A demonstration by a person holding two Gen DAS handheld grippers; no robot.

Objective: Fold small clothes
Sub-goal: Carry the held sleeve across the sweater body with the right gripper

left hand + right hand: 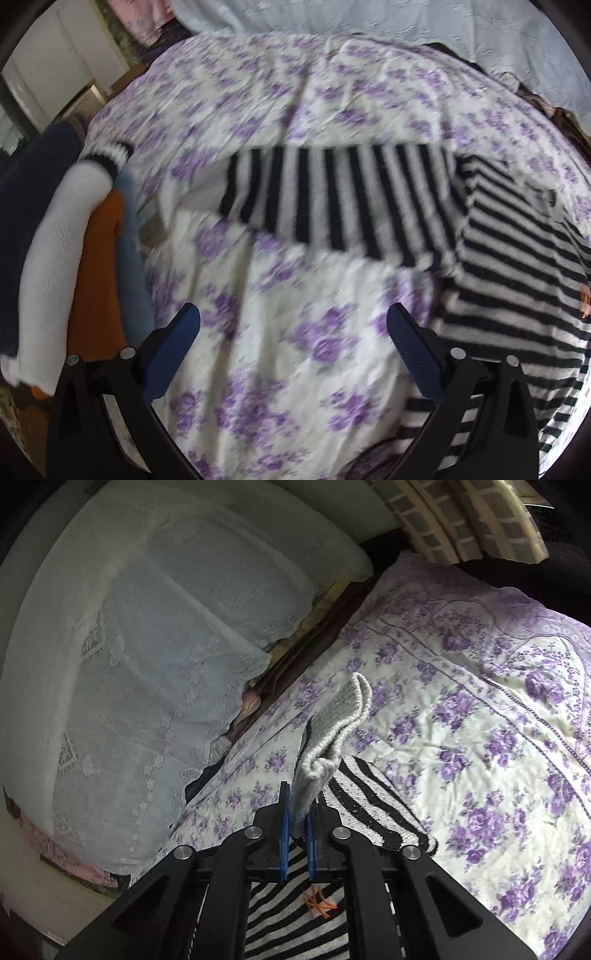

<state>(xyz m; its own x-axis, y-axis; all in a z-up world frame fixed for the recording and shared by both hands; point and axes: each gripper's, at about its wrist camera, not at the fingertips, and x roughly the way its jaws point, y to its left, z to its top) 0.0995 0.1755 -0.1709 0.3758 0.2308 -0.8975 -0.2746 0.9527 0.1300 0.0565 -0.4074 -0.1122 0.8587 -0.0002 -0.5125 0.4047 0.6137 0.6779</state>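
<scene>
My left tongs [293, 321], along the lower edge of the frame, have black angular arms, round silver screws and ribbed blue pads. My right tongs [298, 805] look alike, lower centre.

Probably a home bedroom: floral bedsheet [480, 738], lace-covered pillows [147, 646], heaped clothes [92, 258].

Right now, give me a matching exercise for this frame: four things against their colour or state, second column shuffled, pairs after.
Things:
1. left gripper
2. right gripper
3. sweater
4. bedsheet

States:
A. purple flowers on white
B. jaws wide apart, nothing between them
C. black and white stripes
D. shut on a grey knit piece

Pairs: 1-B, 2-D, 3-C, 4-A
</scene>
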